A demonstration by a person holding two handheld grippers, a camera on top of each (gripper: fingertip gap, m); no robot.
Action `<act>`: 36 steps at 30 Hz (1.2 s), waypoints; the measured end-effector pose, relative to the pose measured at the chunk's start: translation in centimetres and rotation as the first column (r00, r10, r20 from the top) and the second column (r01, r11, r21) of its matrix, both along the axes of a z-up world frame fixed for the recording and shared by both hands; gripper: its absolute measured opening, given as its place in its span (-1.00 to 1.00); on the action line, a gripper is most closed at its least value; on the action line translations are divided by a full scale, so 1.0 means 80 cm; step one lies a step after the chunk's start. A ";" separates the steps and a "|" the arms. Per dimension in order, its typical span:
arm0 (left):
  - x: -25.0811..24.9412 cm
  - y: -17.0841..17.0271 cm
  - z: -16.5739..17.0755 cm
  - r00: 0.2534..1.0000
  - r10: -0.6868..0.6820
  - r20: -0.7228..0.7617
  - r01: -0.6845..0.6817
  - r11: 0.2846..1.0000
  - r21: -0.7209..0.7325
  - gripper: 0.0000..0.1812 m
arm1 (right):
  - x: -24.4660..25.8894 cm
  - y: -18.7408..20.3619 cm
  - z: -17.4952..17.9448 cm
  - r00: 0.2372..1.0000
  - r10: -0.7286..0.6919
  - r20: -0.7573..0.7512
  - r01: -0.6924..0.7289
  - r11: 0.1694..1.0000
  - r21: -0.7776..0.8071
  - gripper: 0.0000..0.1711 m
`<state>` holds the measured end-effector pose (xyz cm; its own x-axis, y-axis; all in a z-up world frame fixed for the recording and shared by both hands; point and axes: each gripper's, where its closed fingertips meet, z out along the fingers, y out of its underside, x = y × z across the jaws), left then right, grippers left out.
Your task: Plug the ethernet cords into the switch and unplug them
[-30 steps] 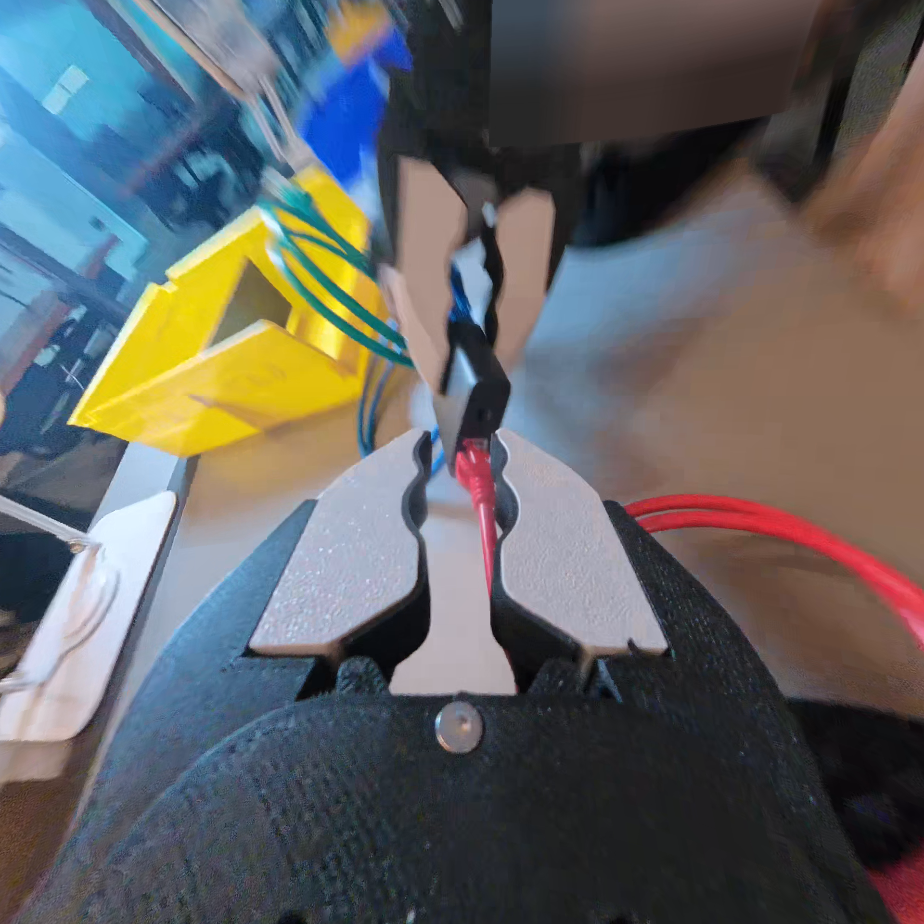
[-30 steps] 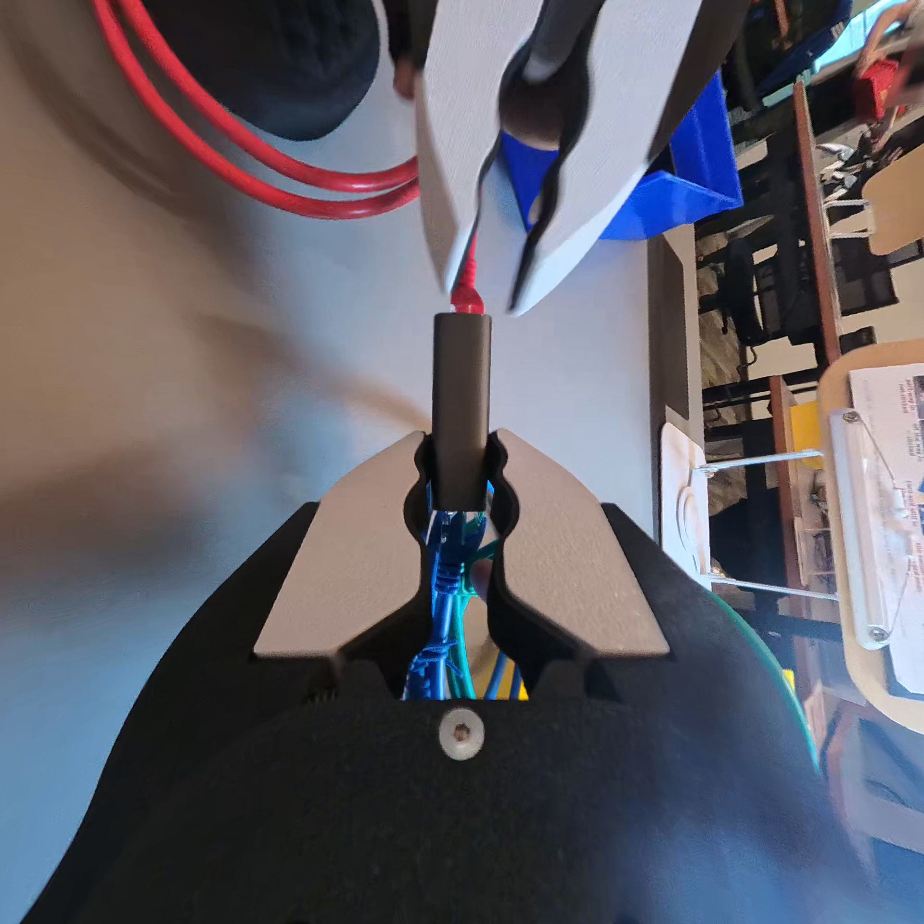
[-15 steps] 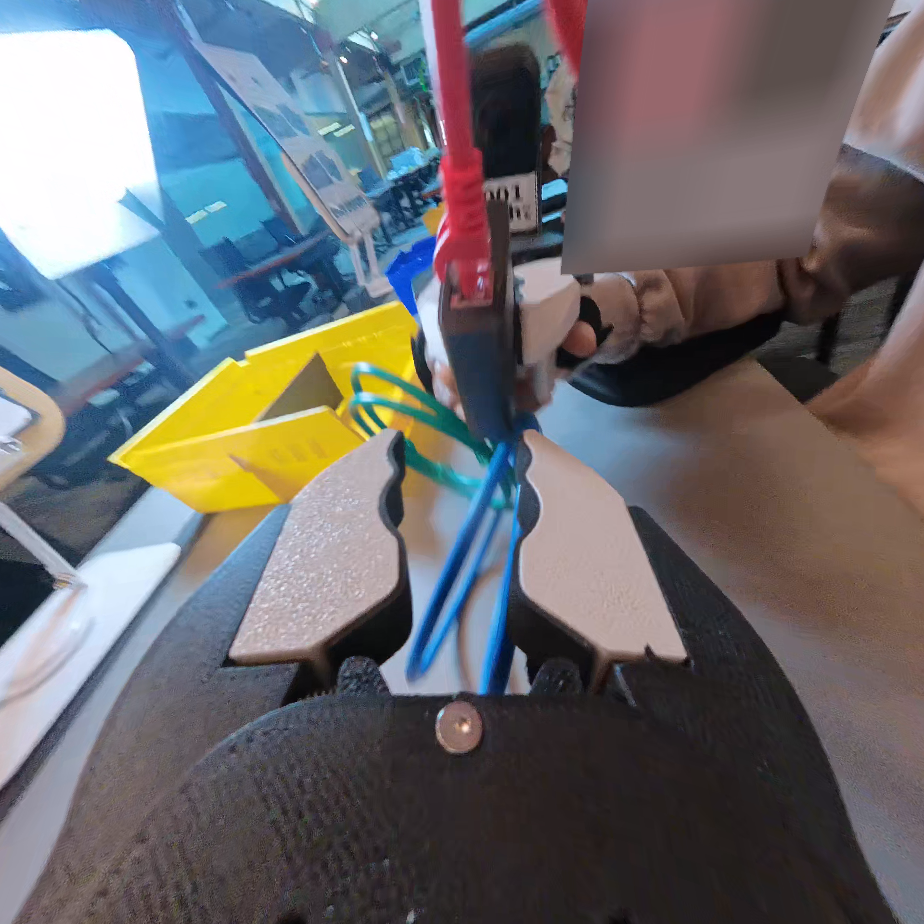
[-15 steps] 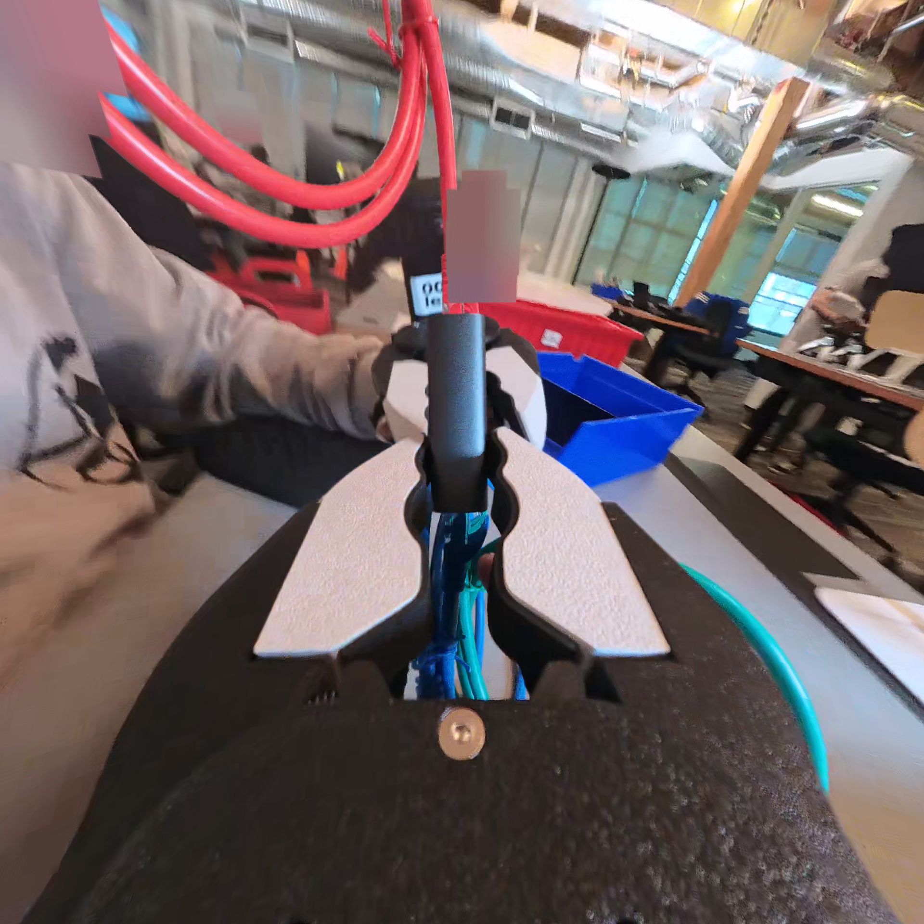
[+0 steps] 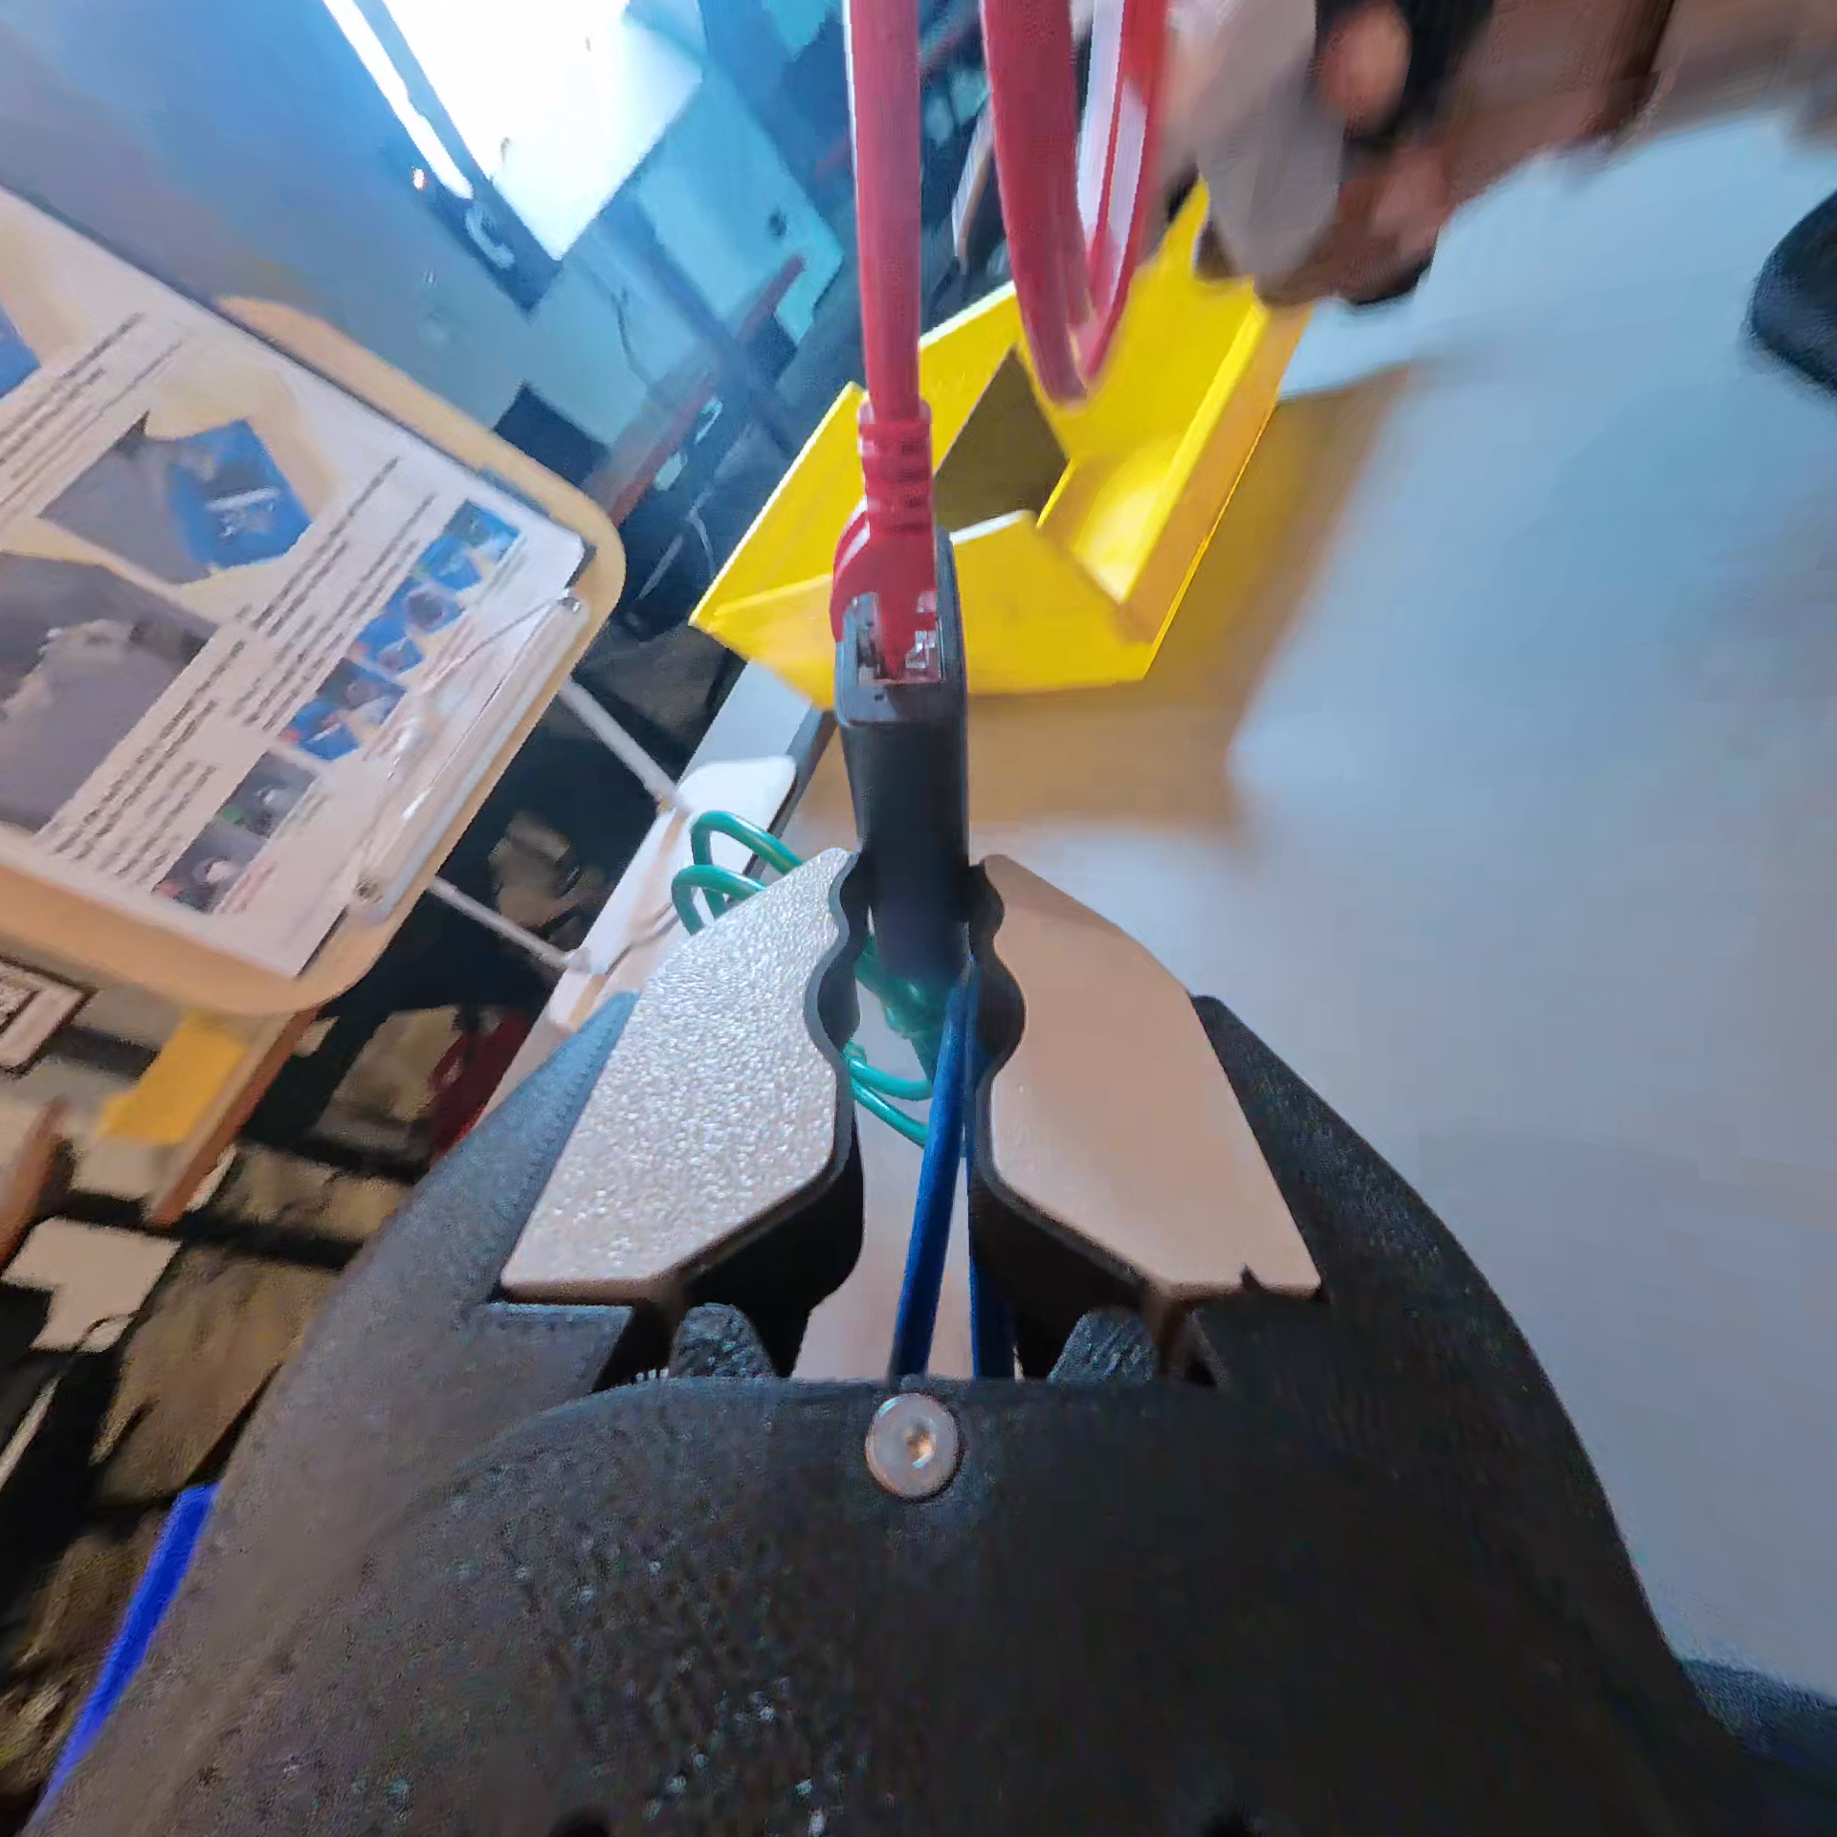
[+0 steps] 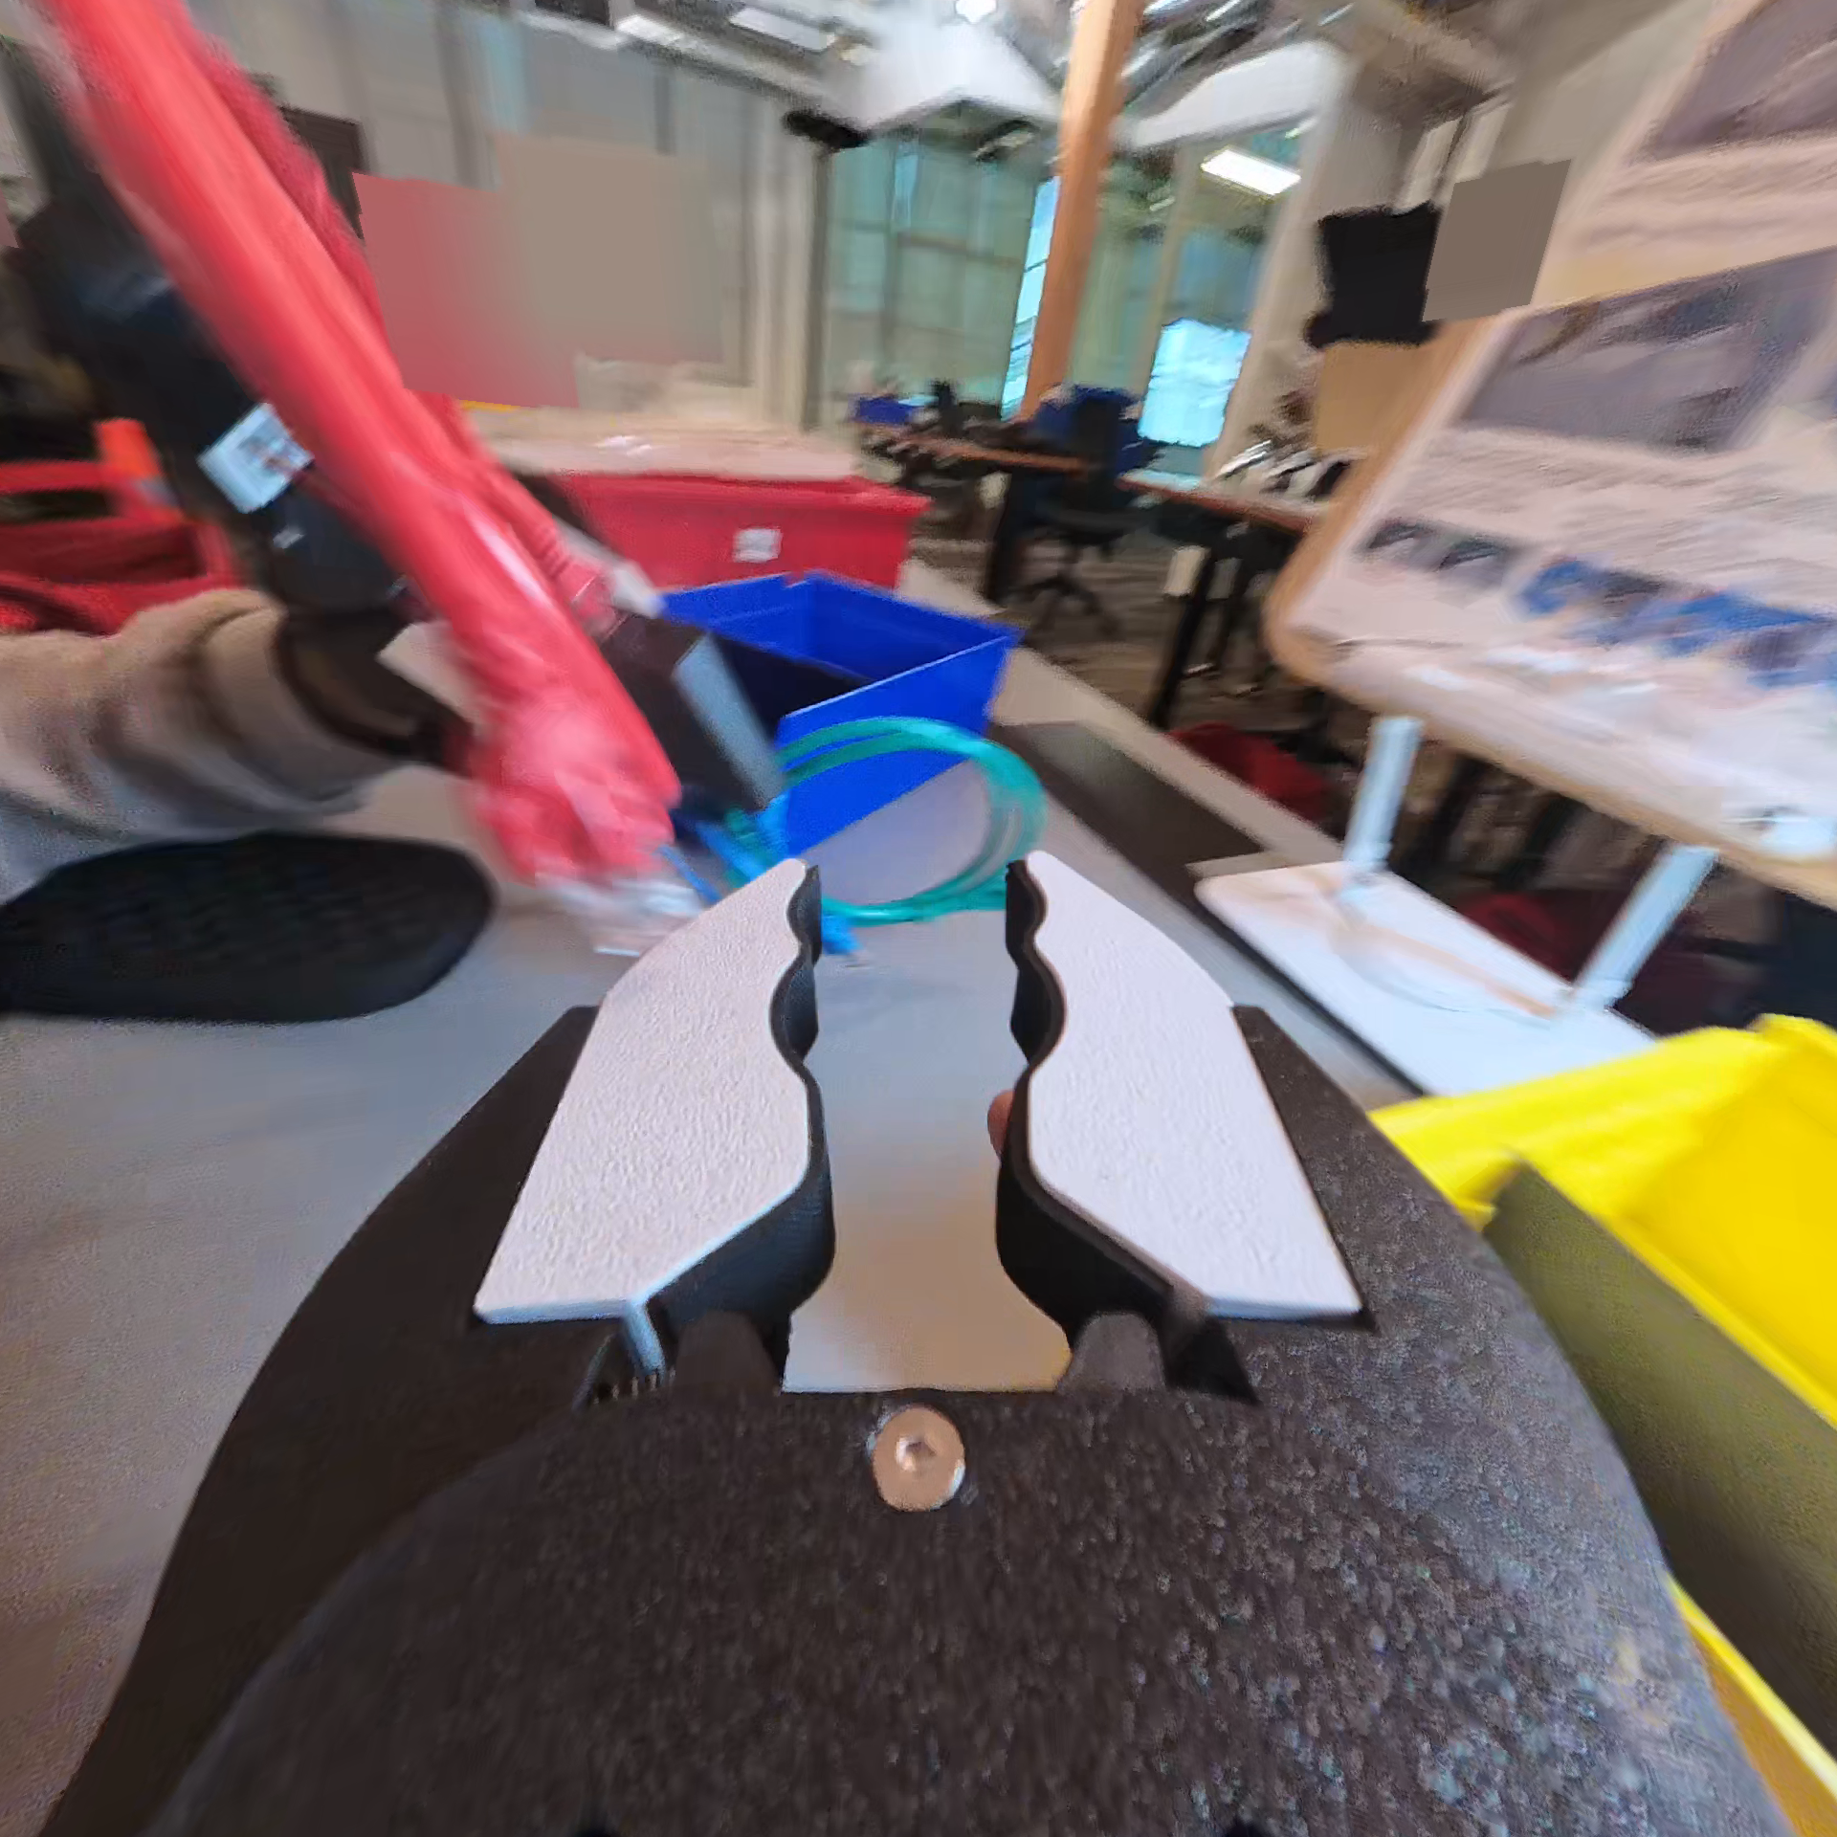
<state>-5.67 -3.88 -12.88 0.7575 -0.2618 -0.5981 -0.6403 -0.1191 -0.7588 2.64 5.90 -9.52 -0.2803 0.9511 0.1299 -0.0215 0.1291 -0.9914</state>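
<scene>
Left gripper (image 5: 915,924) pinches the rigid, light switch (image 5: 903,755); red cord (image 5: 888,298) limp at 12 o'clock; right gripper (image 6: 913,895) spread, empty

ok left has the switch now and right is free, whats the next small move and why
Probably bring the open right gripper to the red plug and pinch it: it sits in the switch that the left gripper clamps, ready for unplugging.
</scene>
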 end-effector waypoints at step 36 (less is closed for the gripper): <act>0.050 0.033 -0.088 0.919 -0.044 -0.393 -0.079 0.954 -0.291 -0.79 | -0.029 -0.065 -0.123 0.958 -0.184 0.222 -0.101 0.507 0.856 -0.76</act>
<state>-1.71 -1.25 -19.96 0.4846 -0.4610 -0.7434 -0.8728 -0.3114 -0.3759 0.28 0.74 -19.39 -0.3993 0.4240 0.8129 0.2340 0.9044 -0.3568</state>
